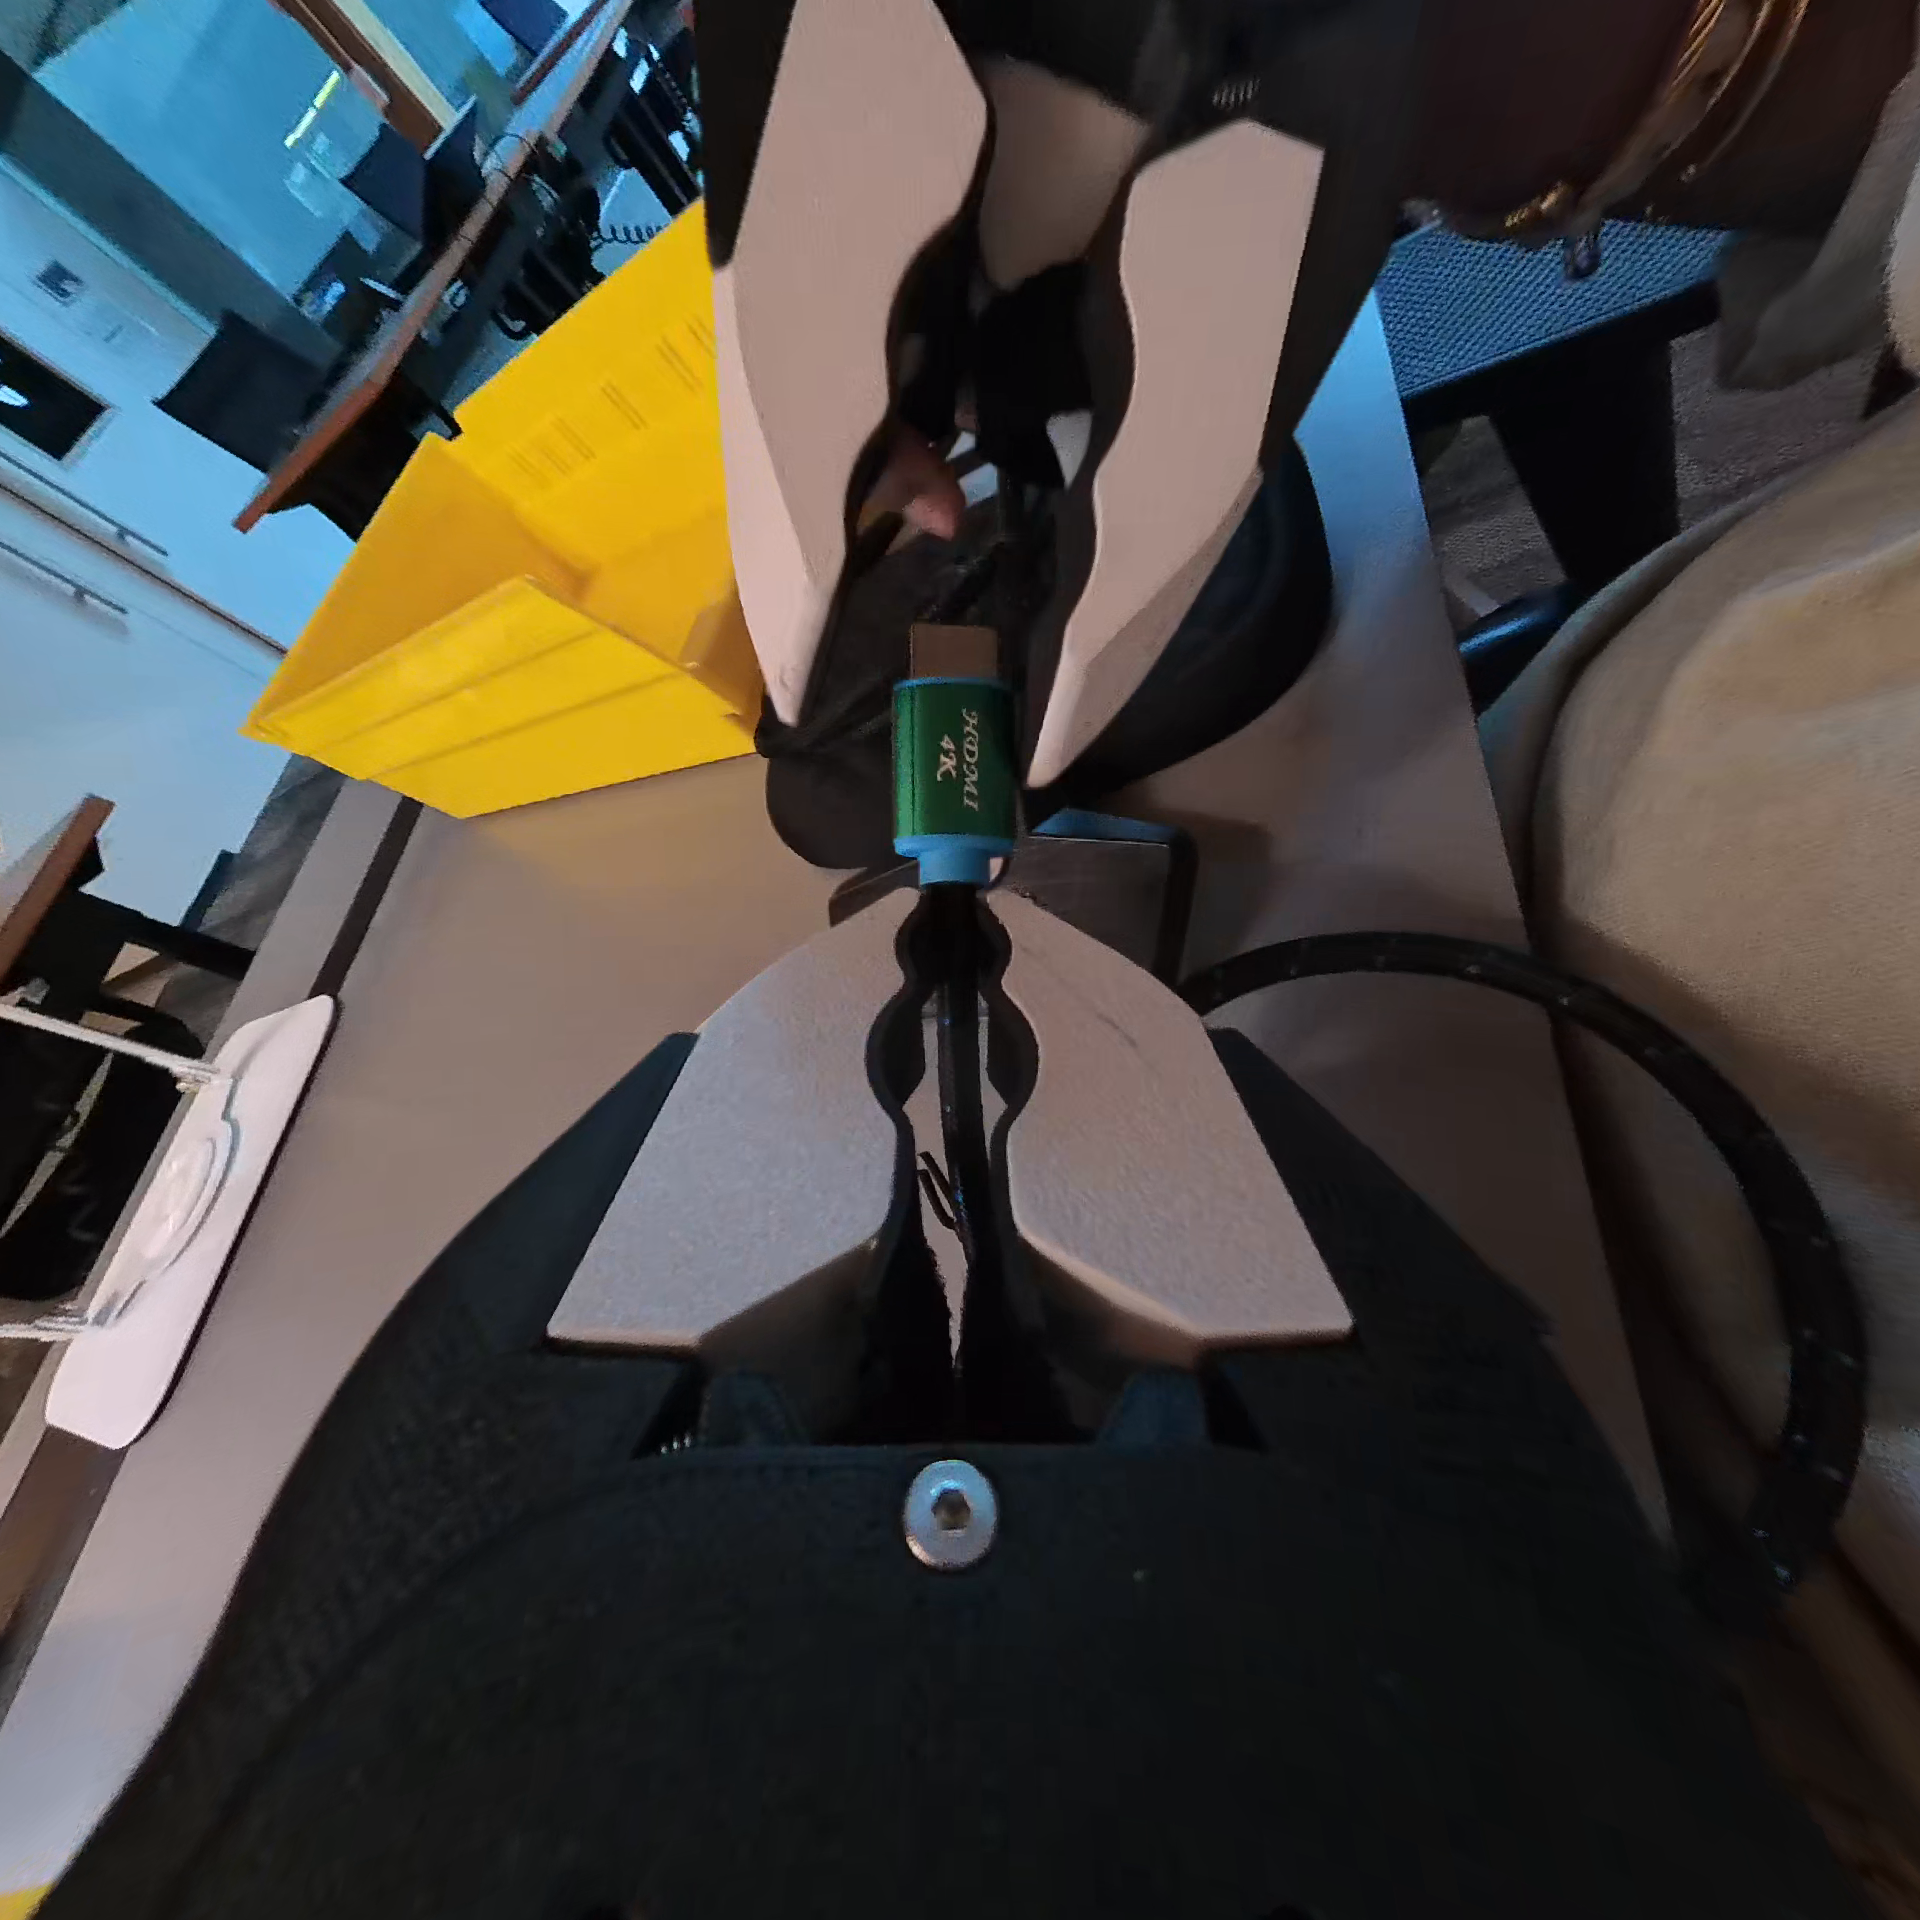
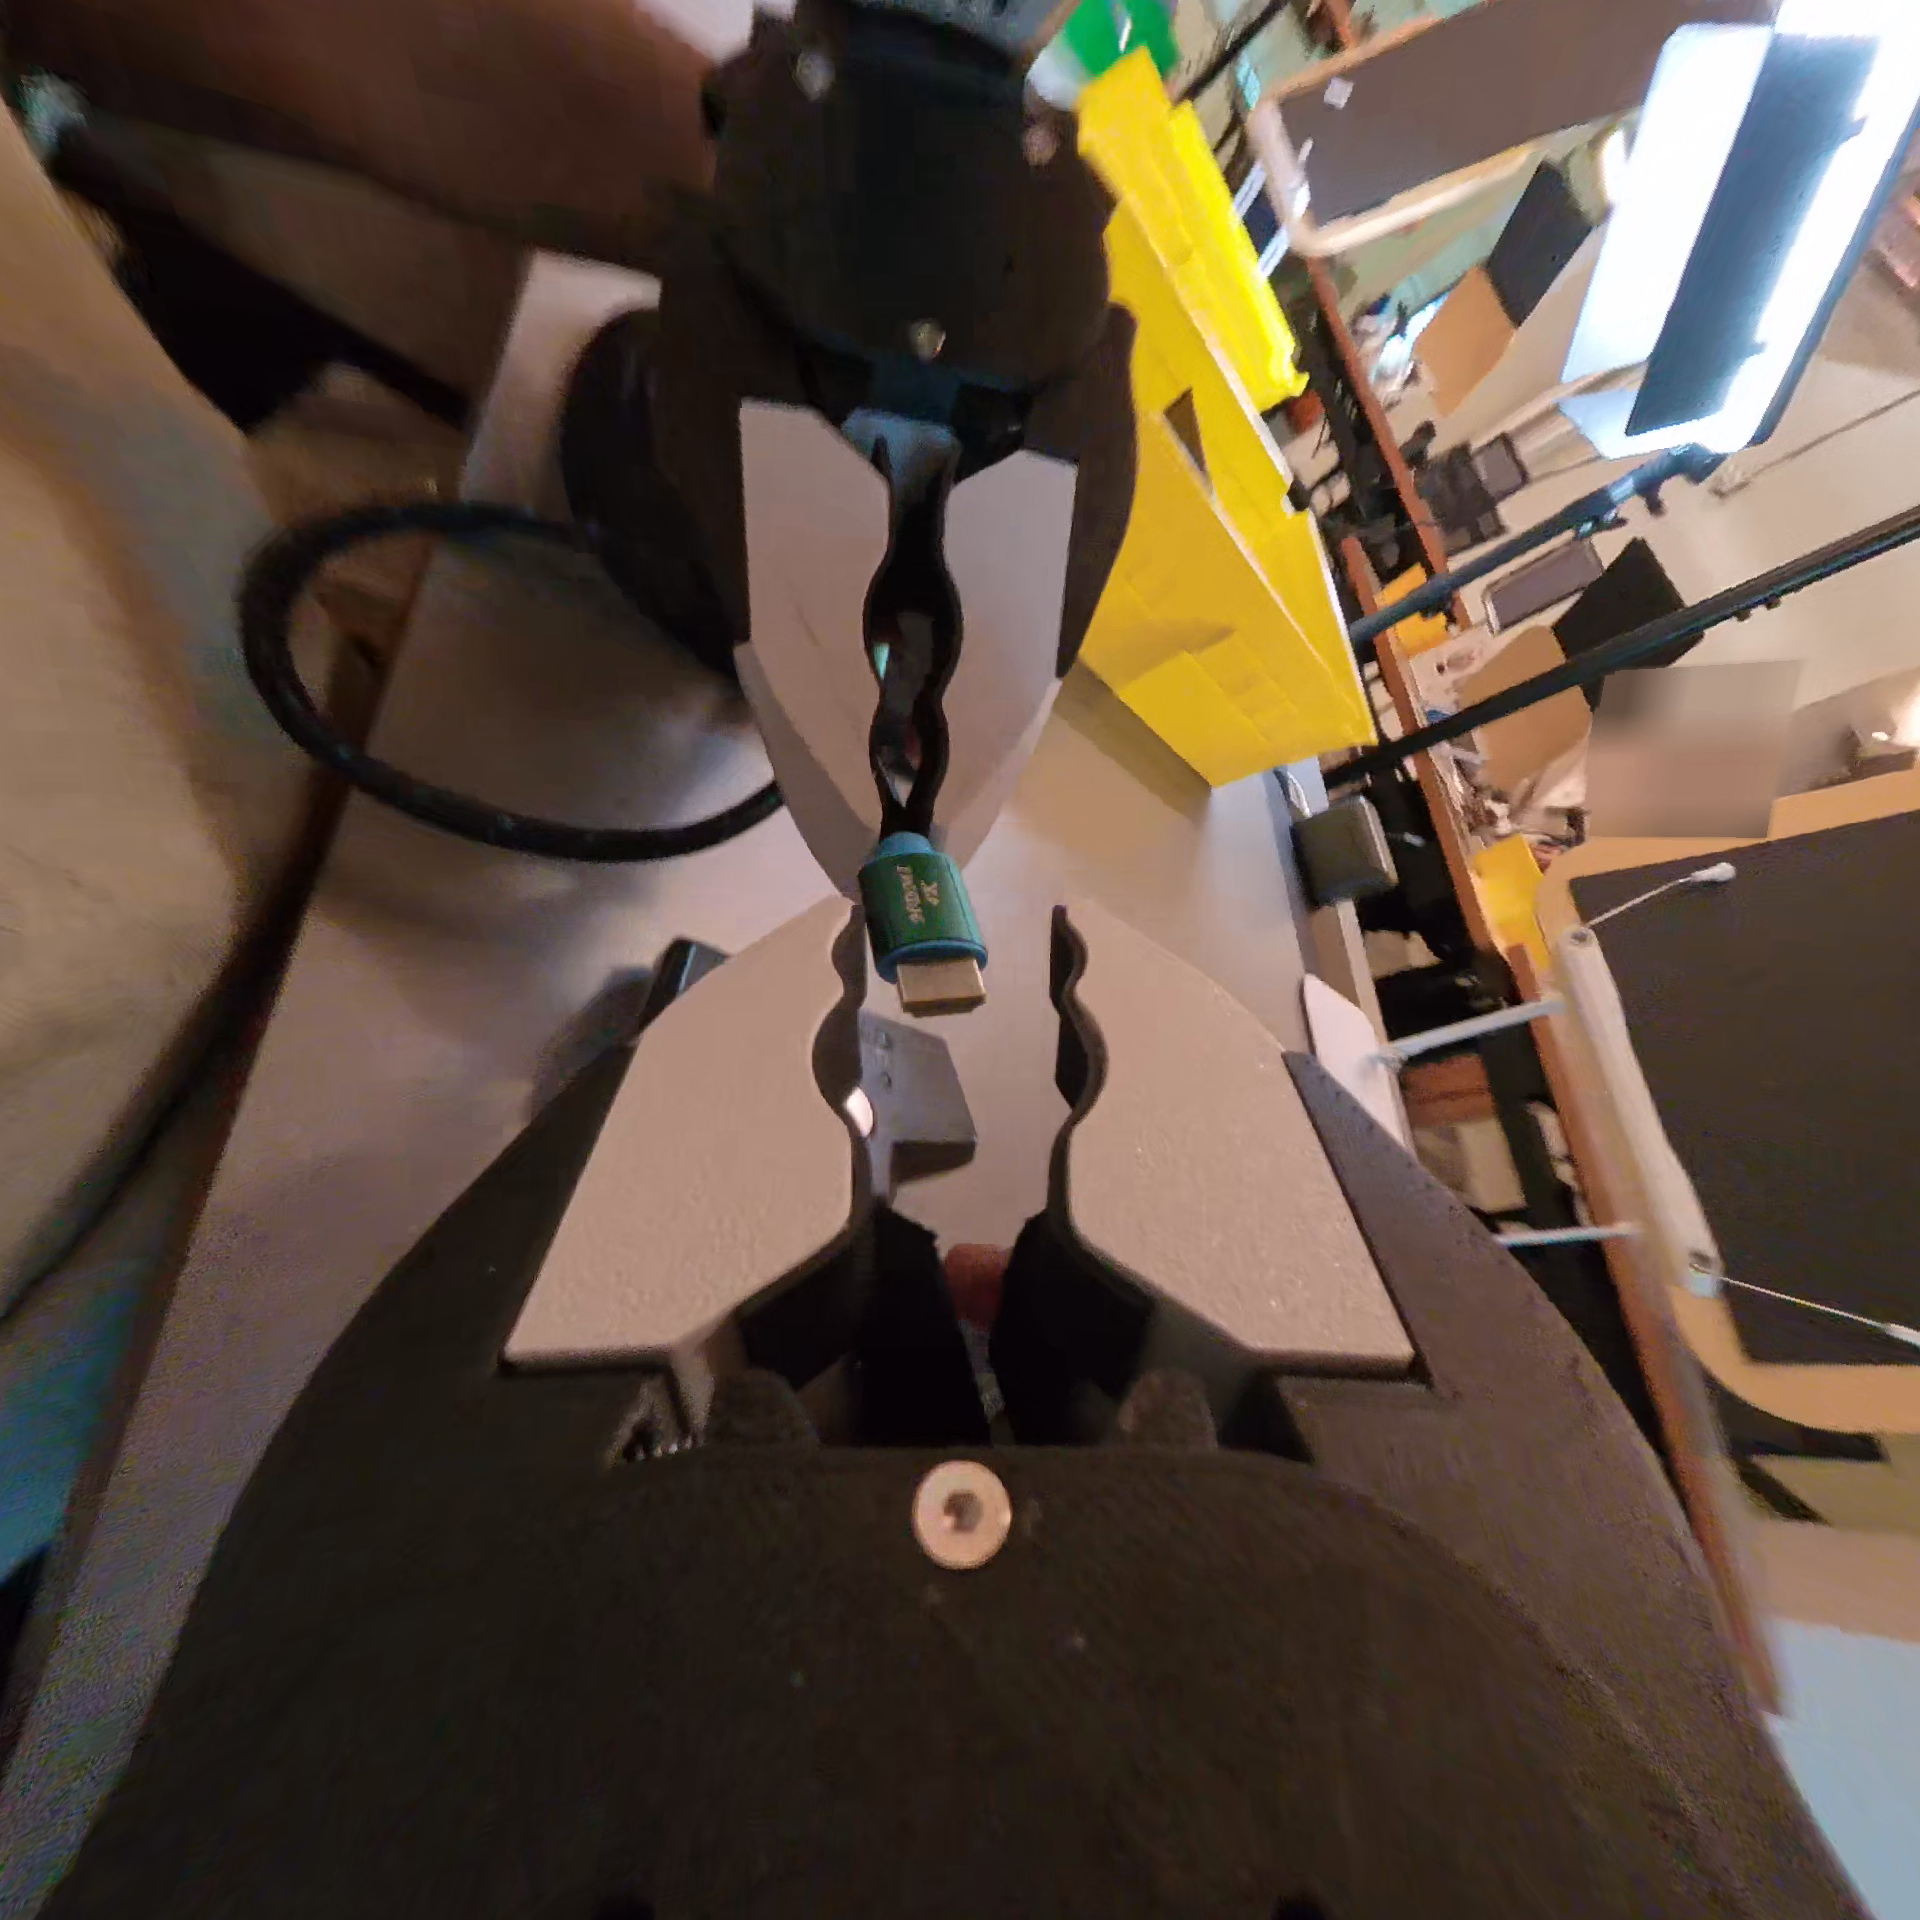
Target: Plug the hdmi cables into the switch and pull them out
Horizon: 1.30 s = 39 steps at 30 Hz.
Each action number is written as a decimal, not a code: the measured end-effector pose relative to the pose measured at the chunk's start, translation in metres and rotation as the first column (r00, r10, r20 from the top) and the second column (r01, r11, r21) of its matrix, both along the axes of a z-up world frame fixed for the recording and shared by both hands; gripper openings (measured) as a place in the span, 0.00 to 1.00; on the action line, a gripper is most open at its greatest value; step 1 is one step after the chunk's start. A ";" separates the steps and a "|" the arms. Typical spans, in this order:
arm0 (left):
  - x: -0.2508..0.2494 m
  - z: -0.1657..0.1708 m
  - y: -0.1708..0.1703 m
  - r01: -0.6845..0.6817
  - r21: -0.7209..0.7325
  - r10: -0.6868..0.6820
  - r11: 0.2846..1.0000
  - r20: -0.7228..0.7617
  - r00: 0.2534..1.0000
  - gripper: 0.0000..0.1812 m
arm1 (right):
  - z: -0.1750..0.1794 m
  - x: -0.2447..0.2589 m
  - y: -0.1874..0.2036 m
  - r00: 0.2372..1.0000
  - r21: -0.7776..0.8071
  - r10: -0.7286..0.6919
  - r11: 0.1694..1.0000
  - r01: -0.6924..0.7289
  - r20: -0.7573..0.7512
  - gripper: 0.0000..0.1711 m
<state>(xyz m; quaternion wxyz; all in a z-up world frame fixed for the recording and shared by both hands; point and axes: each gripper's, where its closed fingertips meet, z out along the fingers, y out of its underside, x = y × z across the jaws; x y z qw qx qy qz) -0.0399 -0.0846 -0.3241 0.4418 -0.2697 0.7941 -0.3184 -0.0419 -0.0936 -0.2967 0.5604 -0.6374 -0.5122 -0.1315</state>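
Both tongs face each other tip to tip above the pale bench [image 1: 582, 997]. Left tongs [image 1: 951, 914] are pressed together on the black cable [image 1: 961, 1091] just behind the HDMI plug [image 1: 954, 764], so the green shell with its blue collar and gold metal tip stands out past the fingertips. Right tongs [image 2: 956, 920] stand apart, gripping nothing; in the right wrist view the plug [image 2: 925, 925] hangs between their tips, its metal end pointing toward that camera and close beside the left-hand finger, though whether it touches I cannot tell. Below the plug, a dark grey box, the switch [image 2: 920, 1101], lies on the bench, partly hidden by the fingers; the plug is not in it. Behind the left tongs the cable sweeps in a wide loop [image 2: 312, 665] over the bench edge. Yellow bins [image 1: 540, 582] sit at the far side of the bench.
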 end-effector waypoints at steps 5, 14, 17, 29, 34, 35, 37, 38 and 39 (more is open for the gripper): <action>-0.002 -0.005 -0.002 0.014 -0.003 -0.014 1.000 -0.006 1.000 0.03 | -0.015 -0.002 0.001 0.998 -0.060 -0.008 0.998 0.012 0.070 0.13; -0.006 0.000 -0.009 0.062 -0.040 -0.060 0.997 0.037 0.997 0.11 | -0.018 -0.005 -0.002 0.999 -0.134 0.032 0.990 -0.038 -0.044 0.12; -0.007 0.003 -0.009 0.070 -0.056 -0.067 0.996 0.052 0.996 0.06 | -0.017 -0.005 -0.002 0.997 -0.131 0.040 0.990 -0.048 -0.061 0.12; -0.009 0.001 0.002 -0.030 0.034 0.029 0.999 0.023 0.999 0.06 | -0.019 -0.003 0.005 0.998 -0.186 -0.027 0.982 0.017 -0.052 0.13; -0.024 0.001 0.040 -0.168 0.081 0.169 0.983 -0.013 0.985 0.06 | -0.029 0.035 -0.005 0.985 -0.377 -0.171 0.911 0.169 0.027 0.22; -0.028 0.001 0.042 -0.166 0.074 0.168 0.983 -0.019 0.986 0.06 | -0.034 0.041 -0.007 0.981 -0.432 -0.192 0.882 0.187 0.033 0.25; -0.031 0.000 0.043 -0.166 0.058 0.168 0.984 -0.029 0.985 0.06 | -0.046 0.045 -0.011 0.977 -0.543 -0.207 0.816 0.196 0.042 0.33; -0.031 -0.002 0.044 -0.167 0.056 0.169 0.984 -0.034 0.985 0.06 | -0.052 0.045 -0.013 0.977 -0.593 -0.205 0.781 0.194 0.050 0.37; -0.031 -0.004 0.044 -0.167 0.057 0.170 0.984 -0.039 0.985 0.06 | -0.058 0.046 -0.012 0.975 -0.634 -0.211 0.746 0.203 0.064 0.40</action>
